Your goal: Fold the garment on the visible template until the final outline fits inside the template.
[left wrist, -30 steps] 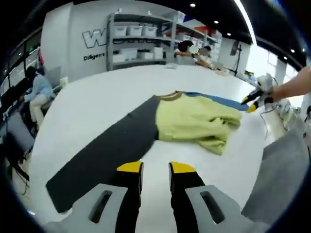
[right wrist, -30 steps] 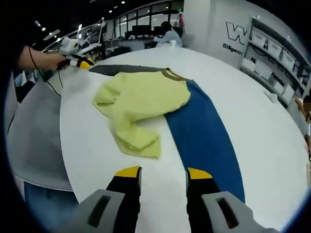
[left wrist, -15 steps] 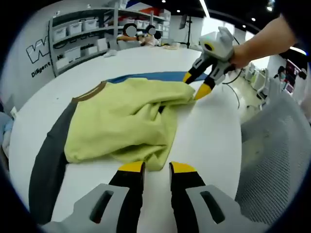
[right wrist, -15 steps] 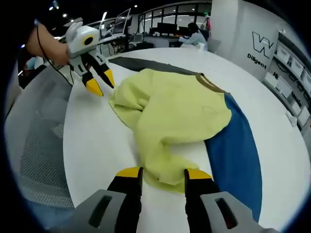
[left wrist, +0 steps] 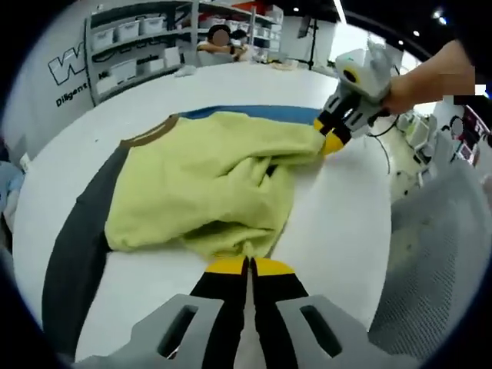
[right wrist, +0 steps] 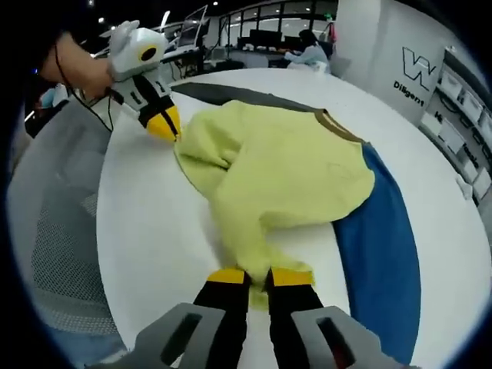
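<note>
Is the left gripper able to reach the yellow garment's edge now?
Probably yes: the left gripper is shut on the yellow garment at its near edge, with nothing between them.

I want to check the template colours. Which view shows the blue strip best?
The right gripper view: the blue strip runs long and broad beside the yellow garment. The left gripper view shows just a thin blue sliver beyond the garment.

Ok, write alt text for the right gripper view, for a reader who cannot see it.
The right gripper pinches the near edge of a crumpled yellow shirt on a white table. The left gripper grips the shirt's far corner, and a blue strip and a dark strip lie under it.
</note>
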